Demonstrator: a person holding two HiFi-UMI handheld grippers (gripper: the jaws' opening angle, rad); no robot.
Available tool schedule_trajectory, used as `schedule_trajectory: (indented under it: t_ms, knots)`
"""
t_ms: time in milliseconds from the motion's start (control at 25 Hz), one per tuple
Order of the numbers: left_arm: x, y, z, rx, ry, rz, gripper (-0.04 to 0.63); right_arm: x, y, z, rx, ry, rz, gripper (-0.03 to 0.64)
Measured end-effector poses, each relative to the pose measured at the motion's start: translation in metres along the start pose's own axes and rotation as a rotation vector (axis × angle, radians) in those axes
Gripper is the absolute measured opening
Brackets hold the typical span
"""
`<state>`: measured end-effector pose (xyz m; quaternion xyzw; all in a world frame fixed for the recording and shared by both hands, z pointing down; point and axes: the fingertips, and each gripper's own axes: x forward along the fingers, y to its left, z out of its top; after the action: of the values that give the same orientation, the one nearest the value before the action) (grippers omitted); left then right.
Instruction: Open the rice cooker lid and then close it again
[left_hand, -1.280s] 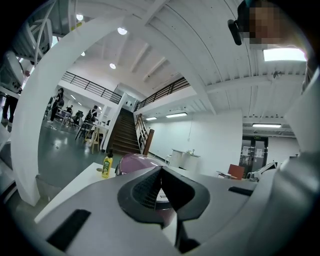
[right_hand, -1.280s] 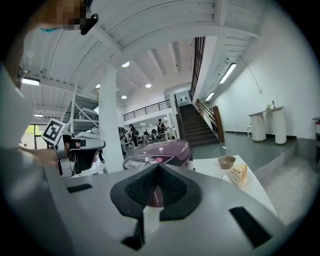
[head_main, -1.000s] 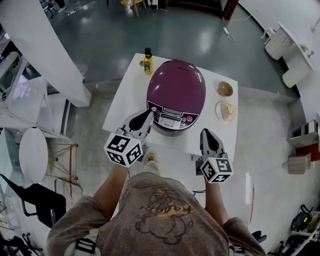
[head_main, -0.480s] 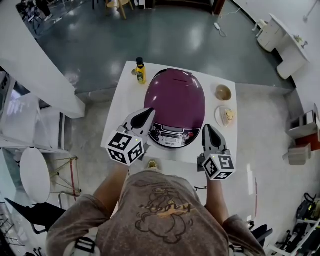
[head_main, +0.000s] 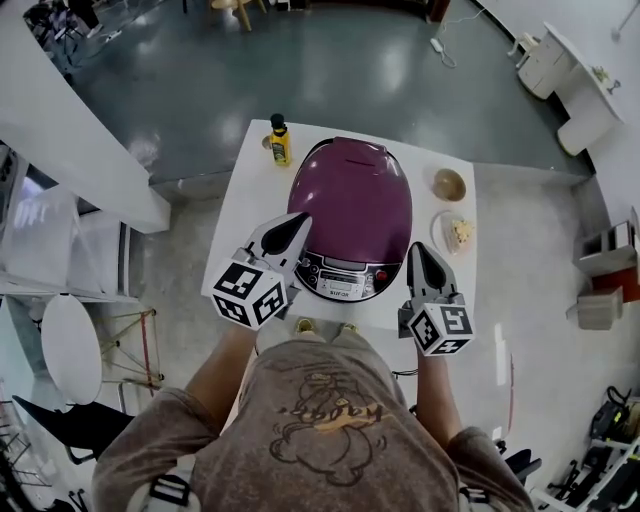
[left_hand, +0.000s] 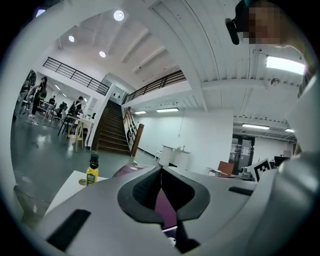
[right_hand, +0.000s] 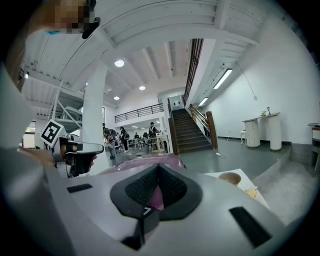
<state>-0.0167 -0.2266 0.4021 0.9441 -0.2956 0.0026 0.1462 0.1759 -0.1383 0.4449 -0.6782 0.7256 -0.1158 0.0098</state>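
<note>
Head view, looking steeply down on a small white table (head_main: 247, 205), with the rice cooker taken as the clock's centre.

At about eleven o'clock a yellow bottle (head_main: 281, 142) stands near the table's far corner. At nine o'clock, my left gripper (head_main: 297, 219) points level at the cooker's left flank, just beside it; whether it touches, I cannot tell. Its tongs are clenched, pads meeting, grasping nothing.

In the middle sits the purple rice cooker (head_main: 352, 195), lid down, its control panel (head_main: 343, 280) facing me at six o'clock.

At four o'clock, my right gripper (head_main: 417, 250) hovers beside the cooker's right flank, tongs also clenched and empty. Past it, a small bowl (head_main: 449, 184) sits at two o'clock and a plate of food (head_main: 458, 229) at three.

I judge the opening step not yet begun: both grippers are only framing the cooker. Next I probably need one closed tip on the lid release, likely near the front above the panel, though I cannot make it out.
</note>
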Motion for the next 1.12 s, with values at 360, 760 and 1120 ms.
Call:
schedule_trajectory:
  t_ms: [360, 760, 1120]
  knots:
    - [0.003, 0.0, 0.009, -0.009, -0.023, 0.062, 0.022, 0.021, -0.006, 0.007, -0.007, 0.019, 0.083, 0.0]
    - [0.011, -0.013, -0.001, -0.014, 0.016, 0.066, 0.021, 0.033, -0.011, 0.007, -0.019, 0.041, 0.162, 0.0]
    - [0.006, -0.021, -0.023, -0.016, 0.093, 0.069, 0.021, 0.041, -0.009, 0.002, -0.022, 0.062, 0.206, 0.002]
